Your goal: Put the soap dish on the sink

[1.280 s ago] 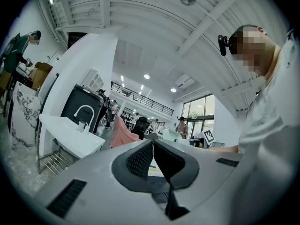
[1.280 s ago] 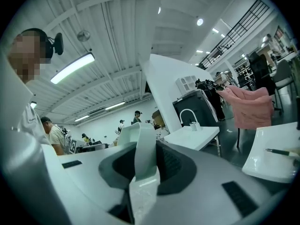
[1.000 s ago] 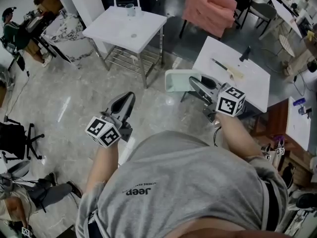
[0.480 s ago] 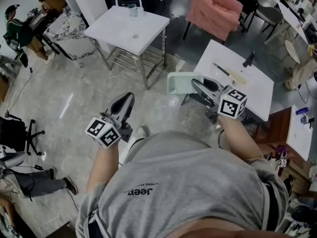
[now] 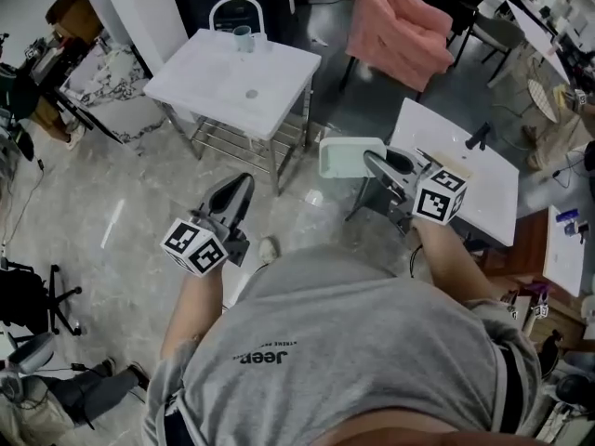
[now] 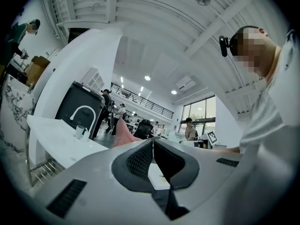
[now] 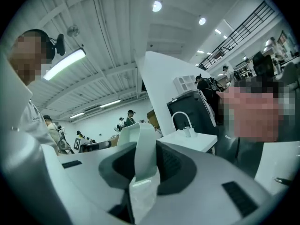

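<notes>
The pale green soap dish [image 5: 347,156] hangs in the air, gripped at its edge by my right gripper [image 5: 379,163], whose jaws are shut on it. In the right gripper view the soap dish [image 7: 143,151] stands edge-on between the dark pads. The white sink [image 5: 232,68] on a metal frame stands ahead to the left, with a white faucet [image 5: 234,6] and a cup [image 5: 242,37] at its back; the sink [image 7: 190,139] shows small in the right gripper view. My left gripper [image 5: 234,193] is held low over the floor, jaws shut with nothing between them.
A white table [image 5: 460,170] with a knife and a dark object stands at the right. A pink armchair [image 5: 400,26] is behind it. A marble-topped counter [image 5: 98,82] and office chair [image 5: 28,291] are at the left. Grey floor lies between me and the sink.
The view has shifted as I moved forward; the sink and table sit lower and nearer. My right gripper still carries the soap dish, slightly further right. The left gripper kept its place.
</notes>
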The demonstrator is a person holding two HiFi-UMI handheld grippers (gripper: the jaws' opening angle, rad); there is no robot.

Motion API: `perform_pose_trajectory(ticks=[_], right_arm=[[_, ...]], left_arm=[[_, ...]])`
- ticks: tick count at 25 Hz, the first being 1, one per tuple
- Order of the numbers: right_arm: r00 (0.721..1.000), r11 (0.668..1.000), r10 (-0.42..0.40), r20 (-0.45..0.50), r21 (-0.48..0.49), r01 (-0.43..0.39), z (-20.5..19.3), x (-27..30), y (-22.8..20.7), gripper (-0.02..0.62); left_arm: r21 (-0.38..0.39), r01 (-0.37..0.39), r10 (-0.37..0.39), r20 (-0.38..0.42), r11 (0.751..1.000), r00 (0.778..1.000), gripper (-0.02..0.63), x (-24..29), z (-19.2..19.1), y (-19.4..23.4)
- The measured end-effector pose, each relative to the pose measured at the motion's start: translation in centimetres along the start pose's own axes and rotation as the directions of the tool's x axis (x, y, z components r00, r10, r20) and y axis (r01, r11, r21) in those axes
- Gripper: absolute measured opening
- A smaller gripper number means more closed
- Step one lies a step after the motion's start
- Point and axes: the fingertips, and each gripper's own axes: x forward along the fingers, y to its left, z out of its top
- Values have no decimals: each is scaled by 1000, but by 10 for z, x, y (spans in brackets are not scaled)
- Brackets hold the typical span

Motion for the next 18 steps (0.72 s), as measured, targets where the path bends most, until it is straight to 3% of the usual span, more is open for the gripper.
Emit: perform_pose_trajectory(ticks=[10,18], right_arm=[[994,994,-110,17,28,110,61,174,-49,137],[989,988,-148,-23,43,149,75,242,-105,137]], left_arm=[[11,120,-120,-66,993,991,21,54,88,181],[-25,124,-126,-80,992,989,21,91,94,260]])
